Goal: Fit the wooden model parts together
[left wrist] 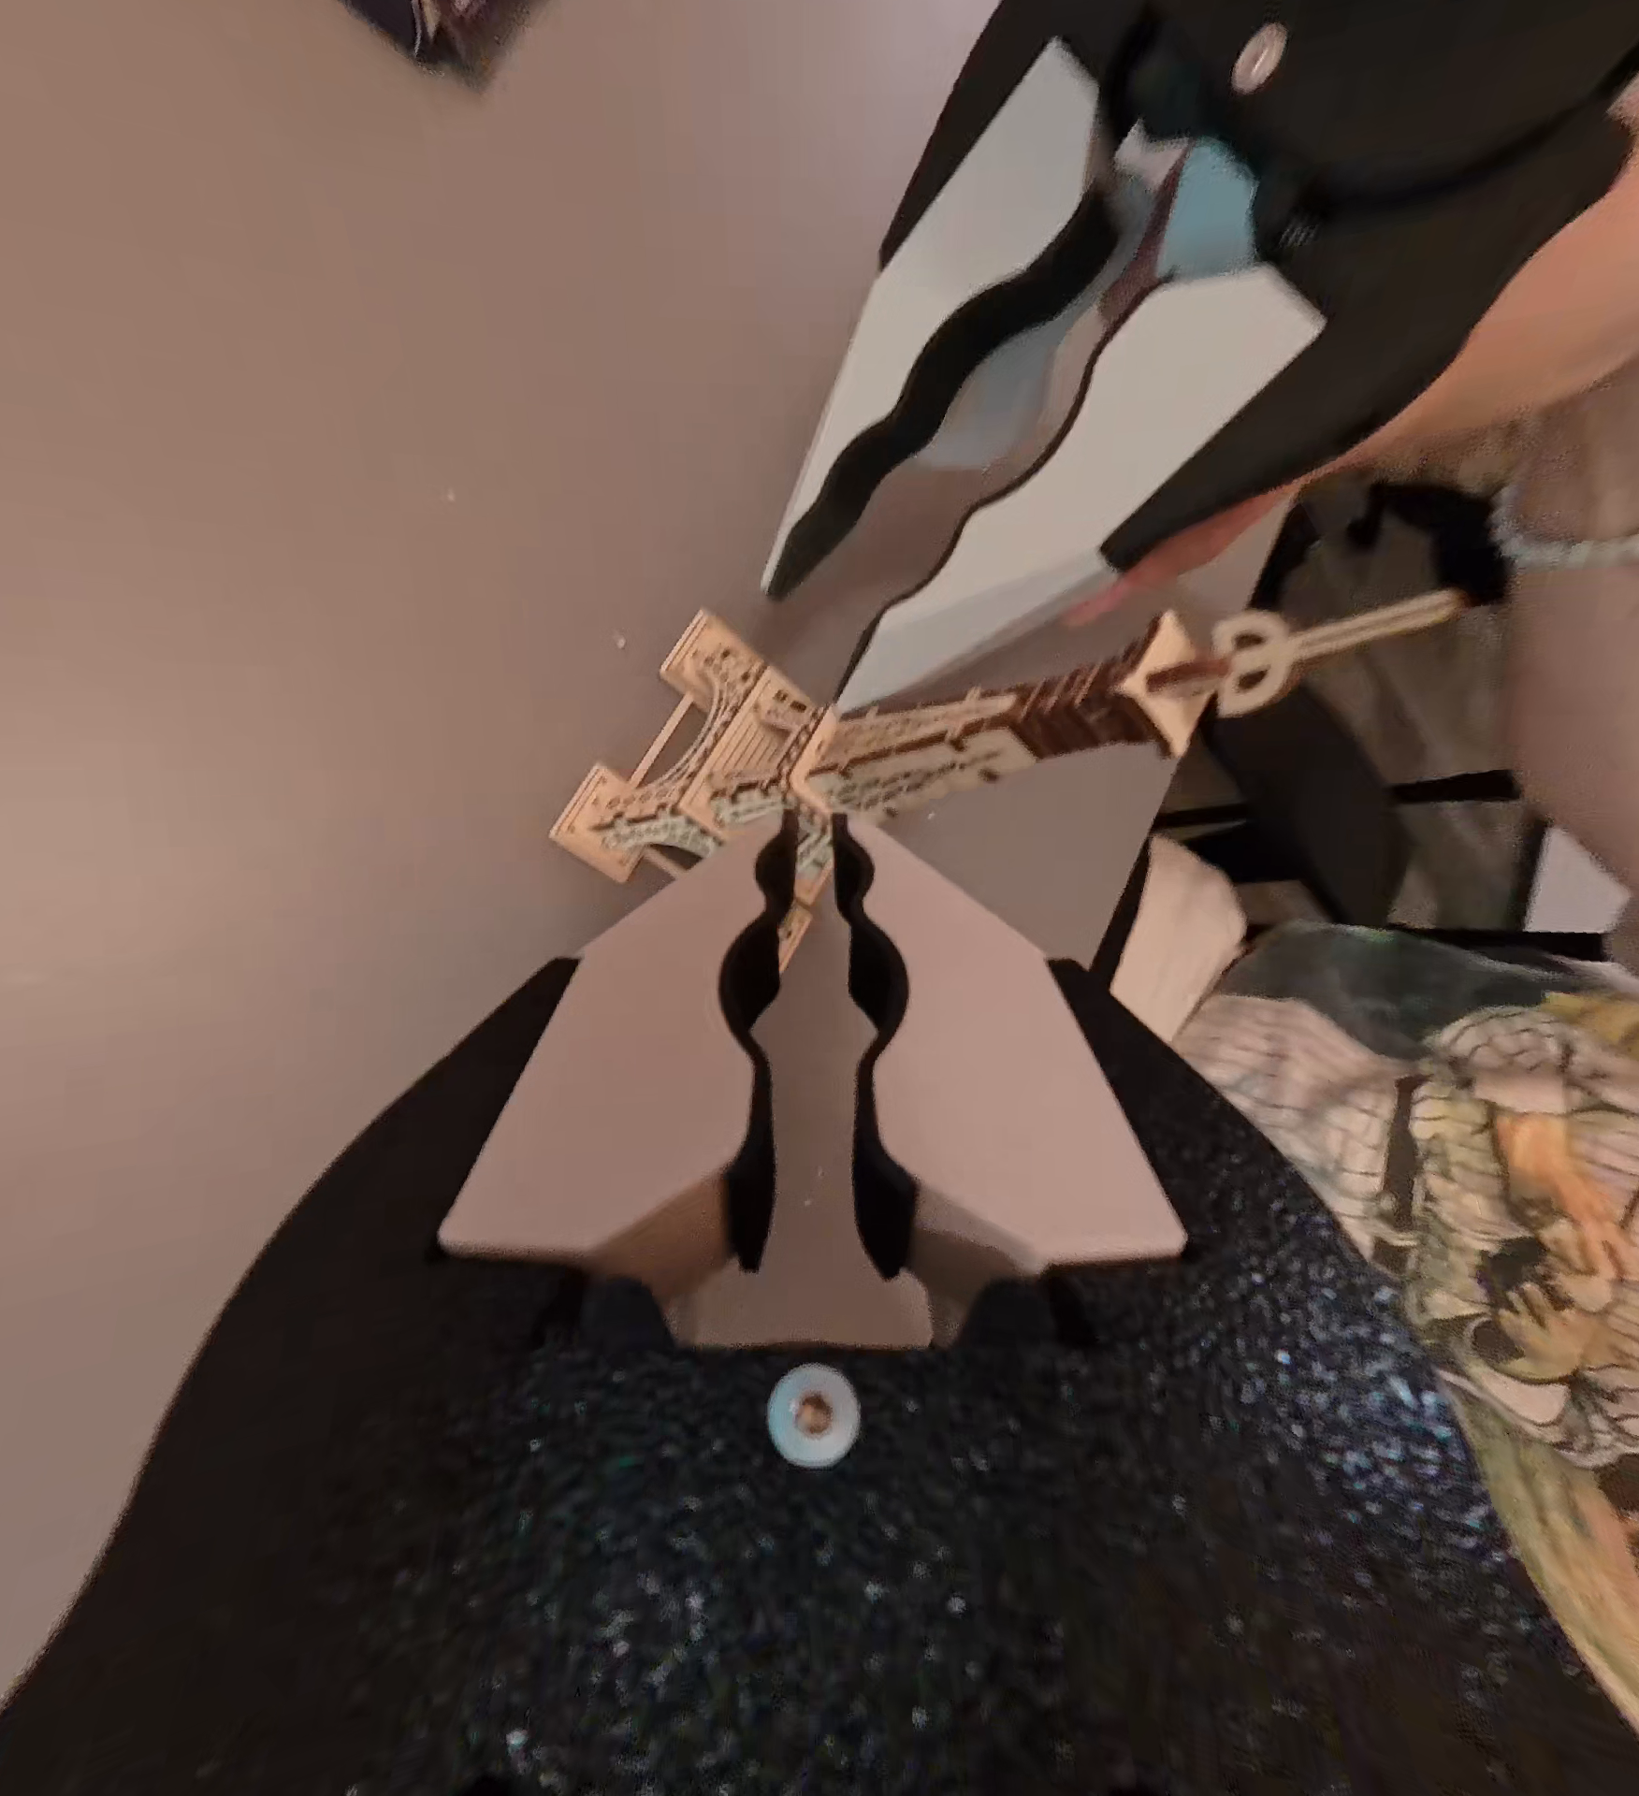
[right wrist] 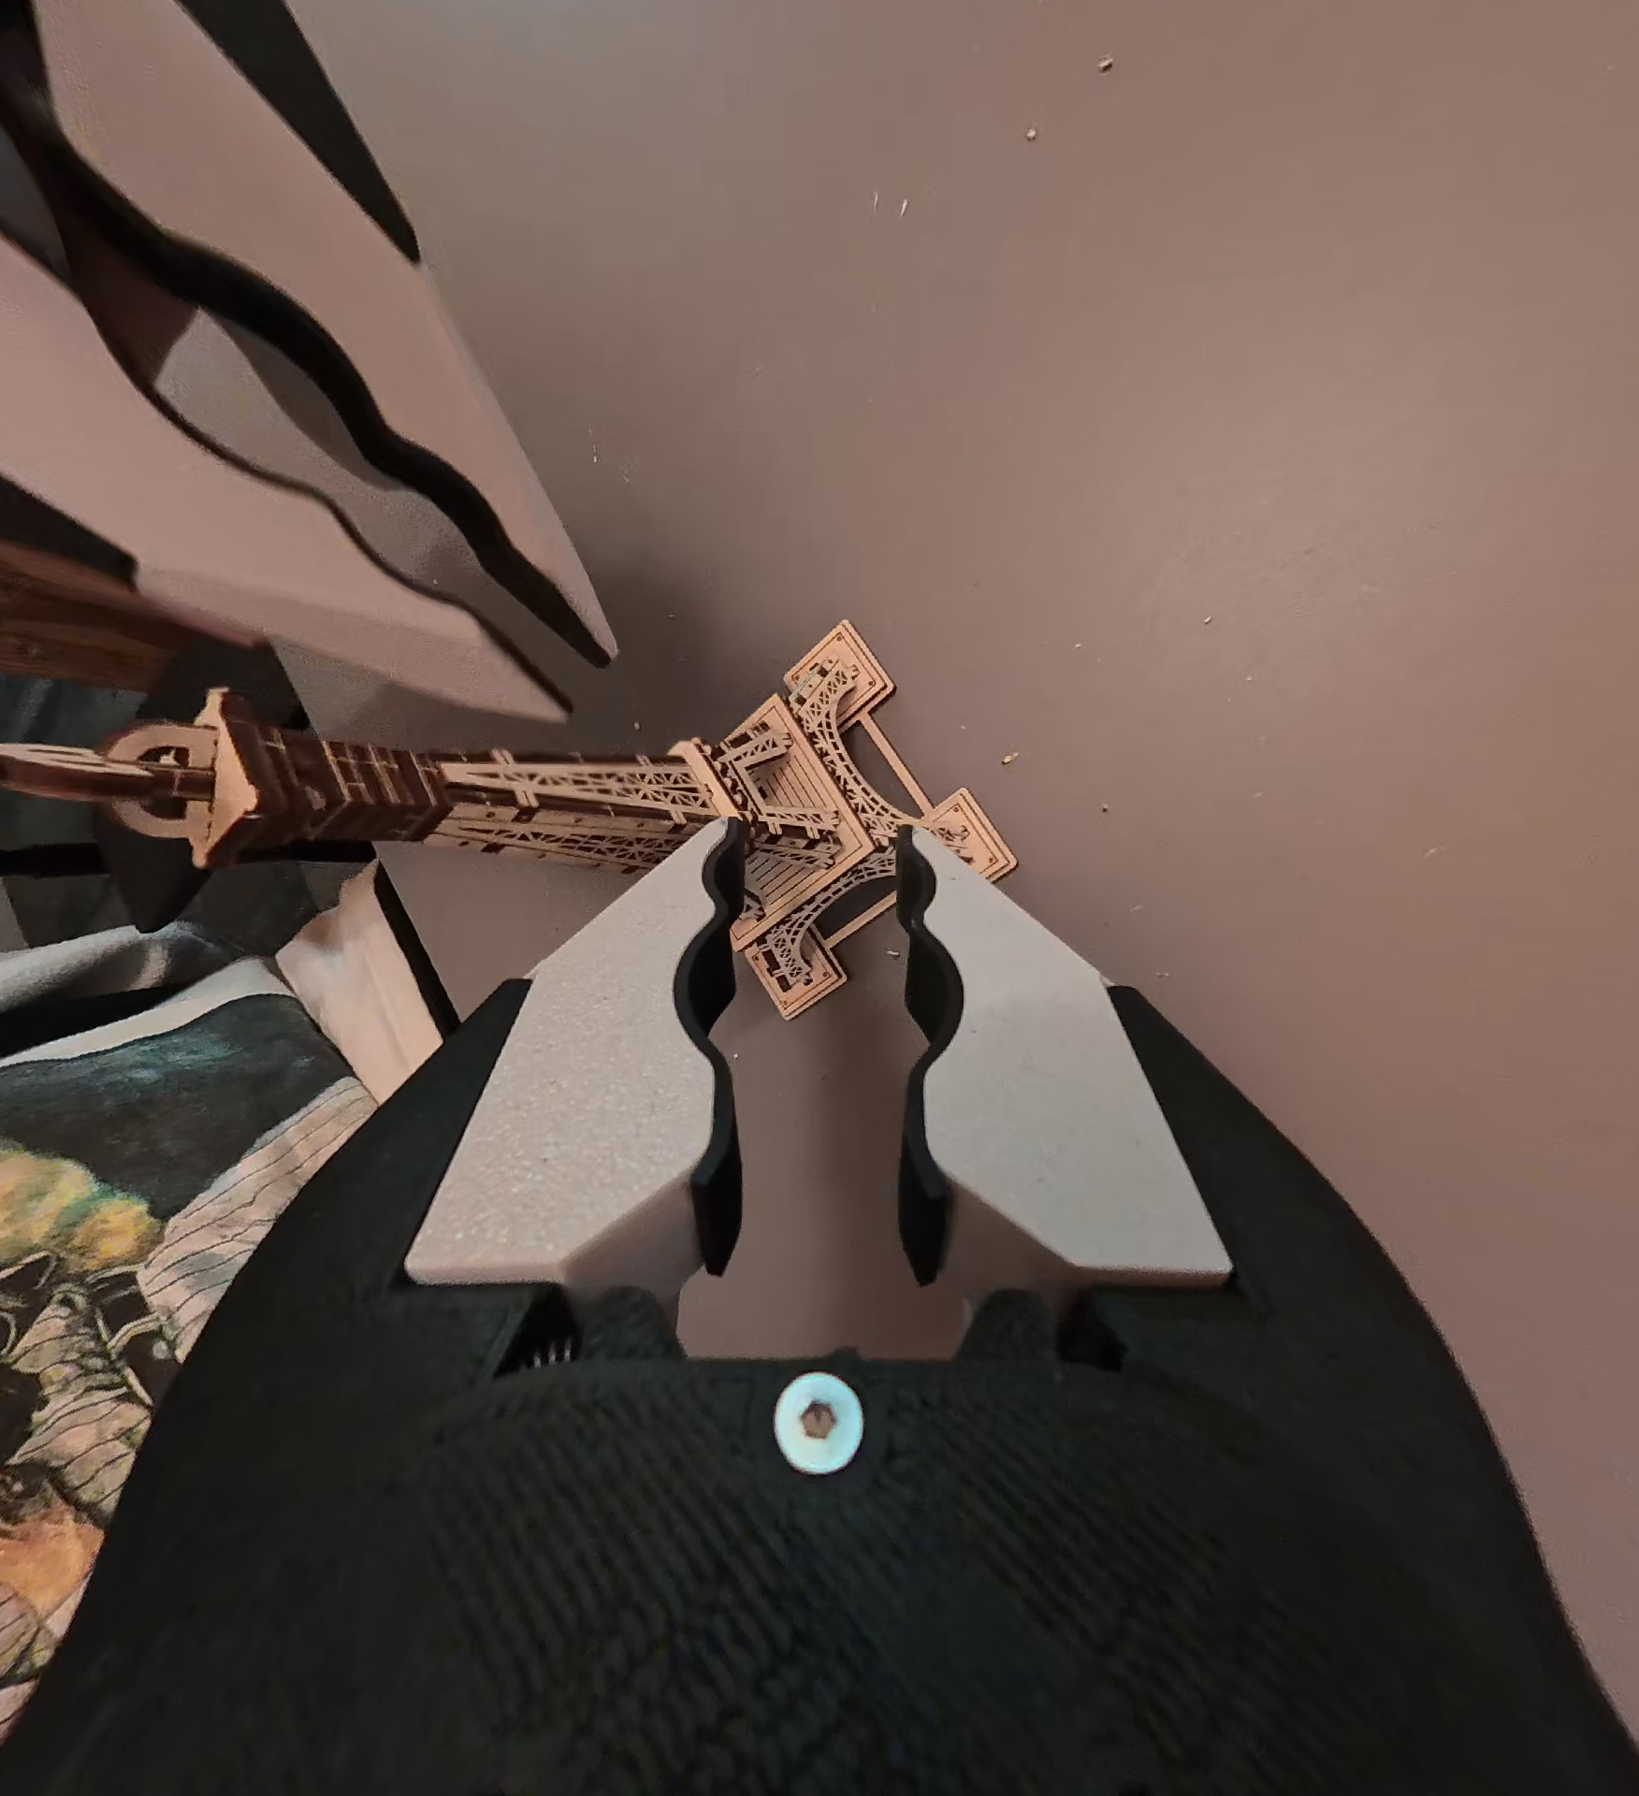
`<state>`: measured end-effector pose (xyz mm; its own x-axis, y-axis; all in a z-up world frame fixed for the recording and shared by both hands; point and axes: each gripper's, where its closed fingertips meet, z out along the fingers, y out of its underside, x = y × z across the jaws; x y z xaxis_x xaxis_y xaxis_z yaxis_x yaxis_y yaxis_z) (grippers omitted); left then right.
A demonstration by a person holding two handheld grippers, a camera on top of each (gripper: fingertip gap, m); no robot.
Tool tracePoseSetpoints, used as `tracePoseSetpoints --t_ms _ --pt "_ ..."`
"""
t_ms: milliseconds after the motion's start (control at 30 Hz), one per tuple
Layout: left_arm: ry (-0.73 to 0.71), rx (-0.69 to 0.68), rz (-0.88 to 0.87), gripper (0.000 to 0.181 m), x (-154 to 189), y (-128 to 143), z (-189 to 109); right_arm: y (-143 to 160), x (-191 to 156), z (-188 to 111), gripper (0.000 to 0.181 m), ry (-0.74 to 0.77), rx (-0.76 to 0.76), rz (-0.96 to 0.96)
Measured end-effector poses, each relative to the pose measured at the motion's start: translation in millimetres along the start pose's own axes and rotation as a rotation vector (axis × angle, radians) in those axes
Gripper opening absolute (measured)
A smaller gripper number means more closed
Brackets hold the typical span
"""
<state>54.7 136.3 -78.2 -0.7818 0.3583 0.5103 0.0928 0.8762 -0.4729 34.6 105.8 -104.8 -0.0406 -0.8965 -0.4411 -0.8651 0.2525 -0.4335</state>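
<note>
**Nearly built: wooden tower steadied between two grippers**

Seemingly close to done, a laser-cut wooden tower (right wrist: 543, 807) stands on a plain grey-brown table (right wrist: 1282, 486). Both wrist cams look down from above, so the tower reads as lying sideways, base (right wrist: 854, 797) flat on the table, spire (left wrist: 1321, 641) pointing toward the table edge.

Left gripper (left wrist: 808, 838), seen in its own view: fingers narrow, w/ a thin slit between the black wavy pads (left wrist: 854, 972). A sliver of pale wood shows inside that slit, right under the tower's mid platform. Looks like a pinch on a lower panel, prob. to keep the model from tipping or sliding, but actual contact can't be confirmed.

Right gripper (right wrist: 816, 836), own view: fingers moderately apart, nothing between them. Tips sit at the base, one beside the mid platform, one near a corner foot. Whether they touch the wood isn't clear. Likely placed to straddle the base and squeeze a loose joint home, or just to brace it.

Left view also shows a hand (left wrist: 1574, 292) on the right gripper's handle, blurred.

Off the table edge: patterned fabric (right wrist: 67, 1215) and dark furniture, not involved.

Judgement: main parts look joined; remaining work seems to be seating or checking the base. Risk: thin lattice could snap under too hard a squeeze.
</note>
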Motion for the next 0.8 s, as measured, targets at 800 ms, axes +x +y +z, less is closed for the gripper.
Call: tracePoseSetpoints --t_ms 800 --pt "-0.102 -0.244 0.052 0.003 -9.9 31.5 21.4 0.2 -5.5 -0.3 0.018 0.0 0.039 0.0"
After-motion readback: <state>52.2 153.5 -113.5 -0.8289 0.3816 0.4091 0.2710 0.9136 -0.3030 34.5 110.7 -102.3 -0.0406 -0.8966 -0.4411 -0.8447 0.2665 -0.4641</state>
